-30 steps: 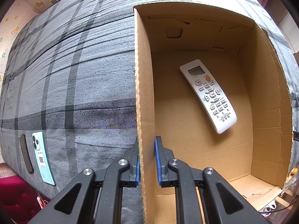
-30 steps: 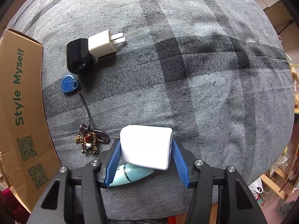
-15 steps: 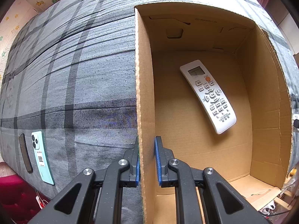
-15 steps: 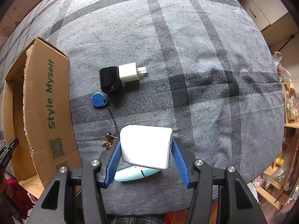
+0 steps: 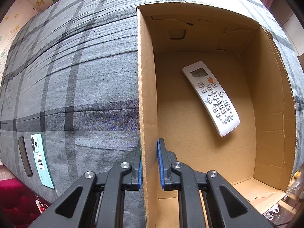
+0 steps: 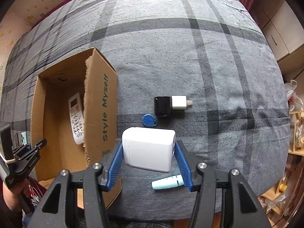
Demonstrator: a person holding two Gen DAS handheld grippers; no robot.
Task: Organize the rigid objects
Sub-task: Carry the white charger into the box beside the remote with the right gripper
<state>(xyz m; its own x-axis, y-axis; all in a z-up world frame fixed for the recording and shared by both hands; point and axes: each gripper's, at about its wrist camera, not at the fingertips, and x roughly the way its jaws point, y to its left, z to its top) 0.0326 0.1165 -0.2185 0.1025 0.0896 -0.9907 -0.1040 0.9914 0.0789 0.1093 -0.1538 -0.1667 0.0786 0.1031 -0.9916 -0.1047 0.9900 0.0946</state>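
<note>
Cardboard box point(image 5: 147, 98) wall sits clamped between my left tool's point(image 5: 149, 163) pads, with the white remote point(image 5: 210, 97) lying on the box floor. My right tool point(image 6: 149, 168) is clamped on a white charger block point(image 6: 148, 149), held above the bed point(image 6: 190, 57) just beside the box's printed side.

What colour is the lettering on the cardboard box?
Green lettering on the brown cardboard box, clearest in the right wrist view.
</note>
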